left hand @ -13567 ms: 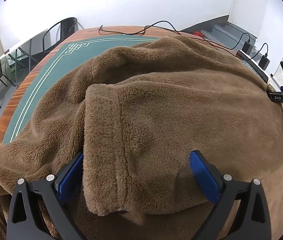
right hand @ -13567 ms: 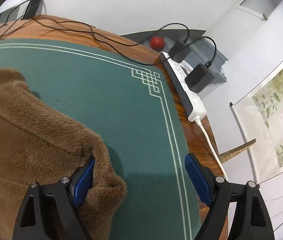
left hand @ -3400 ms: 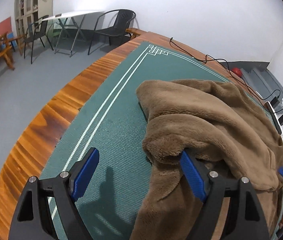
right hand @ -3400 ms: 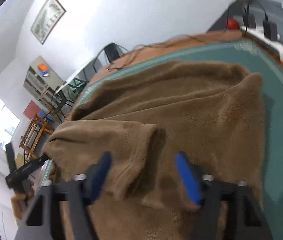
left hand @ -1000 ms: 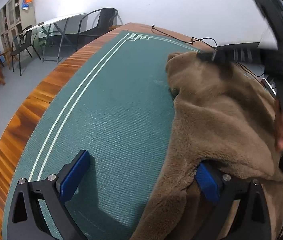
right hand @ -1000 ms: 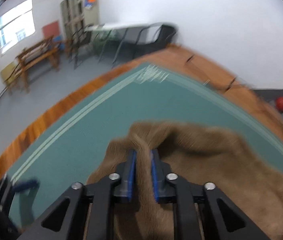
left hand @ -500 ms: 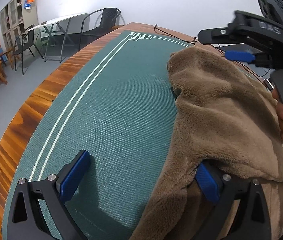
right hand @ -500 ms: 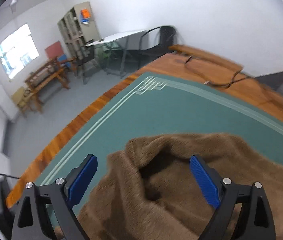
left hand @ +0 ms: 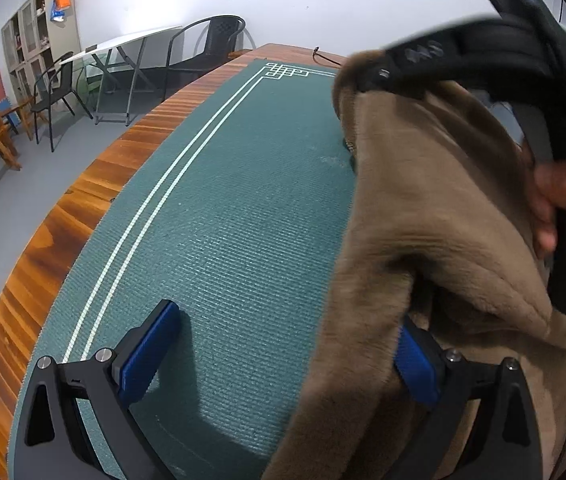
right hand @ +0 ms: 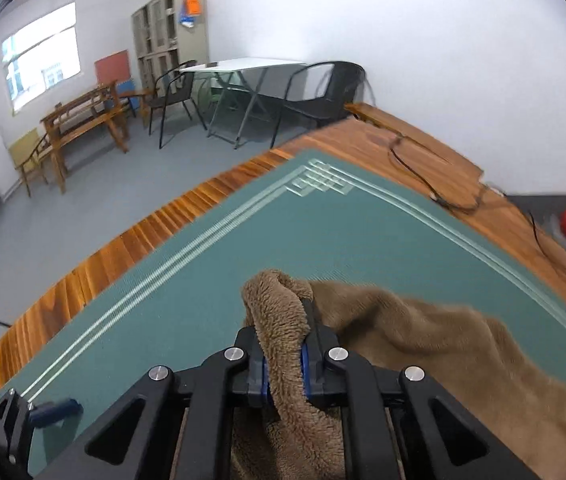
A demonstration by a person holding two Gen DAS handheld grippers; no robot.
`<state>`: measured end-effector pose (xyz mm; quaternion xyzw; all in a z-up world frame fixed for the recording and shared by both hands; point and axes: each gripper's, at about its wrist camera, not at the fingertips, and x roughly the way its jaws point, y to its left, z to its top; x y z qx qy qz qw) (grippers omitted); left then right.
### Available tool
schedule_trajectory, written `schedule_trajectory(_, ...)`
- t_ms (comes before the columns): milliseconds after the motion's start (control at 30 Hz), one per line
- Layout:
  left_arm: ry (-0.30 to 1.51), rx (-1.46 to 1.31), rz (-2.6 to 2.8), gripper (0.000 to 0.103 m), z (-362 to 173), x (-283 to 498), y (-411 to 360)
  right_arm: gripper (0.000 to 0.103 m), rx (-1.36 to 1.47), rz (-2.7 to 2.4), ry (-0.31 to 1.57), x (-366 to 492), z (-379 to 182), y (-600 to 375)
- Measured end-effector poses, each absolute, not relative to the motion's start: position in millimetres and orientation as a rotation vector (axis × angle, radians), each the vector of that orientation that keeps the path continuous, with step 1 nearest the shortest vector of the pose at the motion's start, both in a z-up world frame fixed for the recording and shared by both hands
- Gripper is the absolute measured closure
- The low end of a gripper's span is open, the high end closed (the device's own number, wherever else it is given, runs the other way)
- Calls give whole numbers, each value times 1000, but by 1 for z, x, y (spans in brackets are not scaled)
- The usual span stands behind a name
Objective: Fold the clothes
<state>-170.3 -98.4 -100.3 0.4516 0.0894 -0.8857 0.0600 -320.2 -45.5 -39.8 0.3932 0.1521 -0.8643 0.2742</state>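
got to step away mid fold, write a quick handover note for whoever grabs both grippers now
Right gripper: just closed, shut on a bunched edge of the fluffy brown fleece garment.
Left gripper: open, low over the green table mat; its right finger is tucked under the garment's edge, nothing clamped.
The garment lies heaped on the mat's right side in the left wrist view.
Done: the right gripper's grasp.
Left: probably close the left gripper on the edge, carry the fold over, flatten.

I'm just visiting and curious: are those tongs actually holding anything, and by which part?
The right tongs have just closed on a bunched fold at the brown fleece garment's edge. The left tongs stand open, gripping nothing.
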Motion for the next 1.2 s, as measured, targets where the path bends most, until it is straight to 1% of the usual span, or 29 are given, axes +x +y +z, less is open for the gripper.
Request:
schedule_trajectory(133, 277, 1362, -2667, 3, -101, -169, -102, 90, 1096, -2232, 445, -316, -56, -52)
schedule_trajectory(200, 285, 1361, -2668, 3, -100, -168, -104, 81, 1108, -2247, 430, -309, -53, -36)
schedule_trajectory(233, 287, 1360, -2669, 3, -100, -168, -105, 64, 1107, -2268, 415, -304, -49, -25)
schedule_trajectory(267, 290, 1359, -2670, 3, -100, -168, -105, 33, 1095, -2292, 385, -299, -43, -13)
schedule_trajectory(300, 296, 1358, -2671, 3, -100, -168, -105, 22, 1076, -2337, 340, -291, -34, 9)
schedule_trajectory(333, 303, 1357, -2673, 3, -100, -168, -106, 16, 1056, -2382, 295, -282, -25, 32)
schedule_trajectory(400, 319, 1353, -2678, 3, -99, -167, -107, 16, 1052, -2457, 205, -267, -13, 76)
schedule_trajectory(500, 365, 1335, -2684, 3, -98, -167, -110, 16, 1106, -2568, 10, -238, -7, 161)
schedule_trajectory(533, 375, 1328, -2685, 3, -98, -167, -111, 16, 1130, -2623, -85, -223, -8, 200)
schedule_trajectory(633, 366, 1316, -2694, 3, -96, -168, -109, 16, 1224, -2758, -227, -189, -18, 281)
schedule_trajectory(767, 318, 1298, -2744, 3, -91, -167, -103, 16, 1355, -2760, -352, -164, -47, 333)
schedule_trajectory(833, 297, 1288, -2759, 3, -88, -166, -101, 18, 1357, -2738, -348, -157, -57, 334)
schedule_trajectory(867, 300, 1299, -2752, 3, -85, -166, -101, 27, 1357, -2726, -346, -153, -61, 335)
schedule_trajectory(900, 316, 1311, -2747, 3, -81, -166, -103, 32, 1358, -2720, -325, -150, -65, 334)
schedule_trajectory(933, 338, 1314, -2749, 3, -75, -166, -104, 37, 1356, -2743, -204, -148, -65, 327)
schedule_trajectory(967, 363, 1302, -2763, 3, -66, -164, -106, 37, 1353, -2760, -90, -146, -65, 319)
schedule_trajectory(1067, 346, 1260, -2812, 3, -32, -162, -99, 36, 1348, -2786, 113, -146, -68, 304)
schedule_trajectory(1167, 319, 1258, -2857, 2, -3, -174, -86, 36, 1349, -2795, 124, -143, -74, 307)
schedule_trajectory(1200, 323, 1285, -2874, 0, 0, -182, -80, 36, 1345, -2799, 131, -141, -75, 306)
